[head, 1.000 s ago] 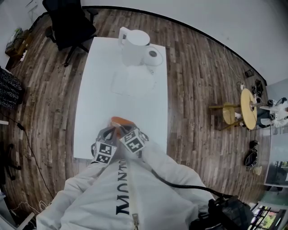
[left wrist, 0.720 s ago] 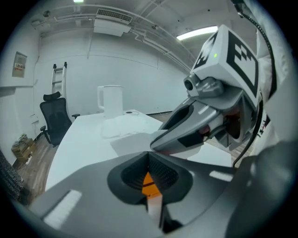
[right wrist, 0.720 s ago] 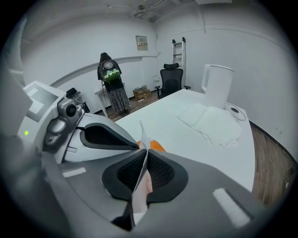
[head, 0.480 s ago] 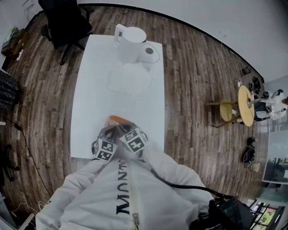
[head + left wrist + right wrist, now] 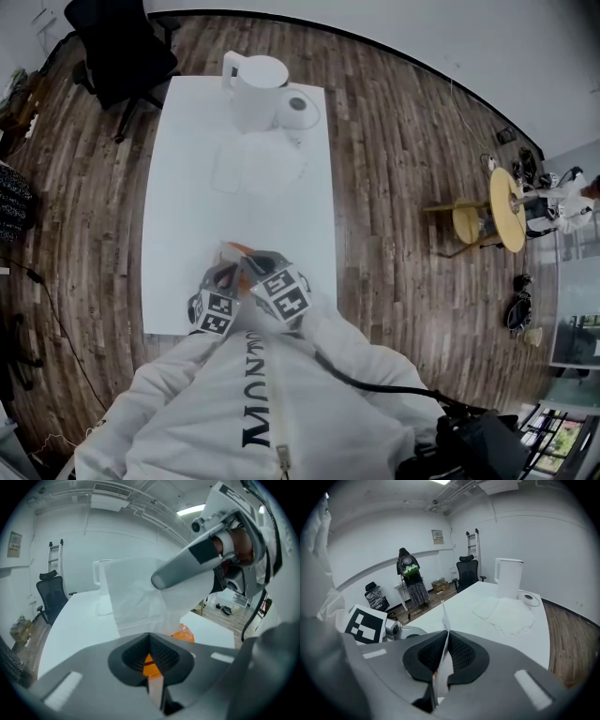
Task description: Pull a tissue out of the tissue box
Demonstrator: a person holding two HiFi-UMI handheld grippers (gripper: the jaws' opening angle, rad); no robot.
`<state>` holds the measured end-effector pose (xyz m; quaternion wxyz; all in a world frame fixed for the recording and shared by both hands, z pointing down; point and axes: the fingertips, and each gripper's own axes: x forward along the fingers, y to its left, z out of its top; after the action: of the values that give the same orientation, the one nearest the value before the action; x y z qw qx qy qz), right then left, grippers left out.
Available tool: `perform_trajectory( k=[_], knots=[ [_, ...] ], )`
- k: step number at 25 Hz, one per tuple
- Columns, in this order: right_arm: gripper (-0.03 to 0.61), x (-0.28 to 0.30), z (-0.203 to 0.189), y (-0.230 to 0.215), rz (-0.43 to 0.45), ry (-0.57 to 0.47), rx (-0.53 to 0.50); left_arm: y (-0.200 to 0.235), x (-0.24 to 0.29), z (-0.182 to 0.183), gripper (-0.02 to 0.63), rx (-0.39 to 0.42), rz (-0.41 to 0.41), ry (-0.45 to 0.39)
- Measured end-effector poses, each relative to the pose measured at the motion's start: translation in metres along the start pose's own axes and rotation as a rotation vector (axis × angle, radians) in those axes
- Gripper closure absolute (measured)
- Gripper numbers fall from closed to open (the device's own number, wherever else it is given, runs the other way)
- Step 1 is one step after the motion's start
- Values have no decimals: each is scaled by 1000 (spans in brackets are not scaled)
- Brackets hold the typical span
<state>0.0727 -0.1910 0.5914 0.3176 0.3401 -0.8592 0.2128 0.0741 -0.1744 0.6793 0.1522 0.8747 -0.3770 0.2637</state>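
An orange tissue box (image 5: pixel 238 250) sits near the front edge of the white table (image 5: pixel 187 187), mostly hidden under my two grippers. The left gripper (image 5: pixel 151 667) is shut on the orange box (image 5: pixel 183 633) at its near edge. A white tissue (image 5: pixel 140 597) stands up out of the box. Above the box, the right gripper (image 5: pixel 158 579) is shut on the top of that tissue. In the right gripper view, the tissue (image 5: pixel 443 620) shows as a thin sheet pinched in the right gripper (image 5: pixel 440 667). Both marker cubes show in the head view, close together by my chest.
At the table's far end stand a white kettle (image 5: pixel 255 89) and a tissue roll (image 5: pixel 298 108). A pile of flat tissues (image 5: pixel 258 167) lies in front of them. A black office chair (image 5: pixel 117 47) stands at the far left corner. Wooden floor surrounds the table.
The right gripper has risen with the tissue in its jaws. Less of the orange box shows in the head view. The left gripper has stayed on the box.
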Motion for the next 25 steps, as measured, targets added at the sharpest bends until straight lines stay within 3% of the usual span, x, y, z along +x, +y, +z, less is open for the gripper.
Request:
perform_trajectory(
  k=[12,20,25],
  knots=[
    [574,-42,35,-10,5,-163,113,21,-3,1,615,-1,53,-9],
    [574,-84,45,-32,-44,-343,152,48,-46,45,615,-61,182,-106],
    [575,-105,41,-44,-93,-437,164,60,-95,90,615,-9,281,-189]
  ],
)
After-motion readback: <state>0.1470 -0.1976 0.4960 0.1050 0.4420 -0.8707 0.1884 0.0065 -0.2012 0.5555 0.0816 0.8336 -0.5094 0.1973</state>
